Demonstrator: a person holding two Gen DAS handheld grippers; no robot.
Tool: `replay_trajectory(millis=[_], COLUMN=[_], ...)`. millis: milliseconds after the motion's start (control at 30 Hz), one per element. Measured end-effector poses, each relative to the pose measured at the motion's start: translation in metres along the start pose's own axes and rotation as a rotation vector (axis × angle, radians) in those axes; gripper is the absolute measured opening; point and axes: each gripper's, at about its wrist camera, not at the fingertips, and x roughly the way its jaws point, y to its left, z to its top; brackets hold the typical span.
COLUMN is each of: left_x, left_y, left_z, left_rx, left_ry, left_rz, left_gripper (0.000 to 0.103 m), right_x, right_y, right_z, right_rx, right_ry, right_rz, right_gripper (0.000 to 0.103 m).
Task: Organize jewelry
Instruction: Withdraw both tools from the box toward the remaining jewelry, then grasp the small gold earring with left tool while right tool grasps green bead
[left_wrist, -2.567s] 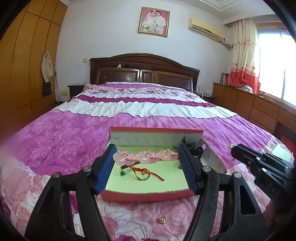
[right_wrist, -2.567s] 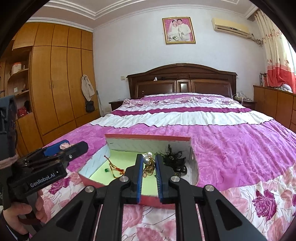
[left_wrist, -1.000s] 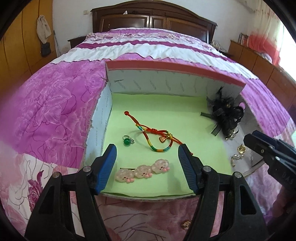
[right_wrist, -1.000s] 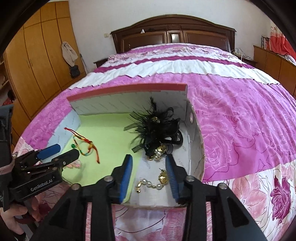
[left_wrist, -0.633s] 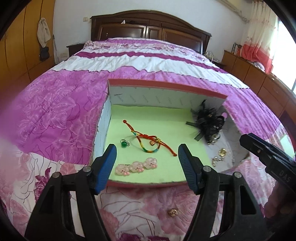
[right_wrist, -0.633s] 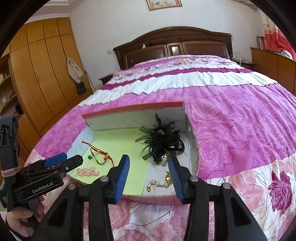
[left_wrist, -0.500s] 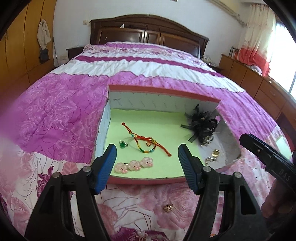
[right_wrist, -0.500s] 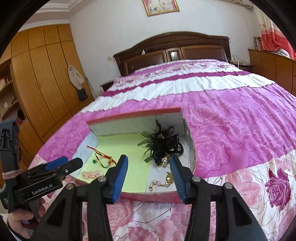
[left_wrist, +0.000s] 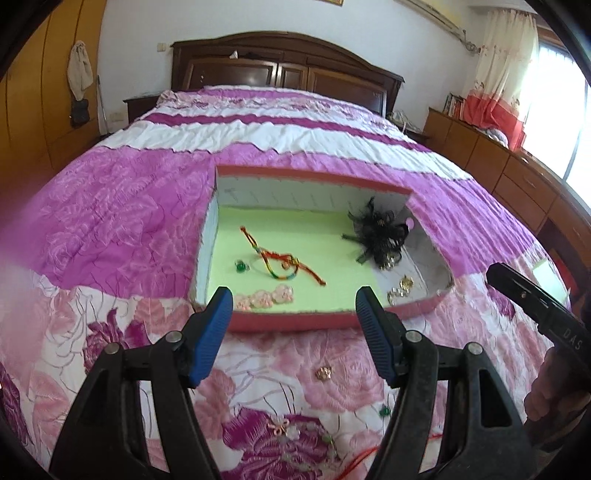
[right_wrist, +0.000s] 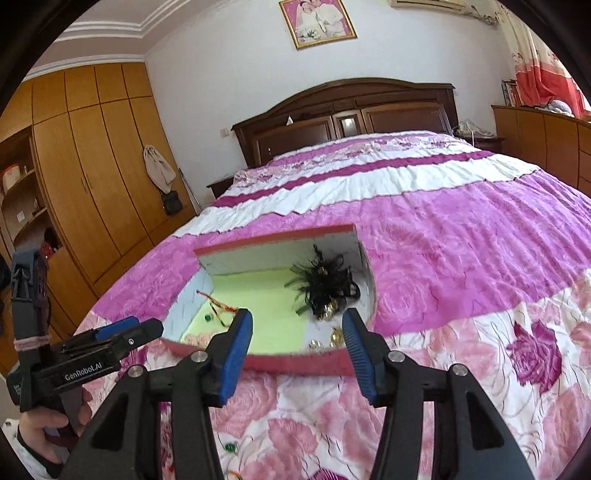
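A red-rimmed box with a green floor lies on the bed. Inside it are a pink cloud hair clip, a rainbow cord bracelet, a green ring, a black feather hairpiece and gold pearl earrings. My left gripper hovers open in front of the box's near rim with nothing between its fingers. My right gripper is also open and empty, just short of the box. On the quilt nearer me lie a gold earring, a green stud and a bead bracelet.
The pink floral quilt spreads all round the box. A dark headboard stands at the far end, wooden wardrobes on the left, low cabinets on the right. A hand holds the left gripper.
Both grippers let go of their pieces in the box, the hair clip at the left and the pearl earrings at the right. They then drew back and up, and the right jaws widened.
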Motion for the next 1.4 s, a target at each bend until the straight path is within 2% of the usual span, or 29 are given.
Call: replay_trajectory(millis=[400, 667, 767, 833, 900, 1100, 1233, 1400], left_x=[0.028, 0.041, 0.046, 0.051, 0.054, 0.063, 0.063, 0.058], left_y=[-0.011, -0.016, -0.020, -0.022, -0.024, -0.025, -0.021, -0.015], left_z=[-0.027, -0.040, -0.045, -0.049, -0.051, -0.055, -0.055, -0.052], left_rx=[0.031, 0.063, 0.081, 0.090, 0.095, 0.106, 0.091, 0.054], left_ry=[0.127, 0.184, 0.205, 0.225, 0.237, 0.249, 0.243, 0.236], left_rz=[-0.031, -0.042, -0.062, -0.077, -0.088, -0.084, -0.085, -0.109], left_gripper=[0.061, 0.058, 0.045, 0.032, 0.027, 0.022, 0.007, 0.007], right_x=[-0.006, 0.000, 0.002, 0.003, 0.003, 0.006, 0.007, 0.008], right_y=[-0.018, -0.028, -0.032, -0.033, -0.035, -0.037, -0.036, -0.031], right_z=[-0.025, -0.037, -0.040, -0.042, -0.045, -0.048, -0.050, -0.050], right_rx=[0.022, 0.055, 0.070, 0.078, 0.084, 0.101, 0.103, 0.093], right_ry=[0.063, 0.100, 0.108, 0.116, 0.117, 0.132, 0.139, 0.151], right_rz=[-0.040, -0.052, -0.054, -0.055, -0.059, -0.055, -0.052, -0.052], right_gripper=[0.054, 0.054, 0.054, 0.054, 0.054, 0.054, 0.054, 0.054])
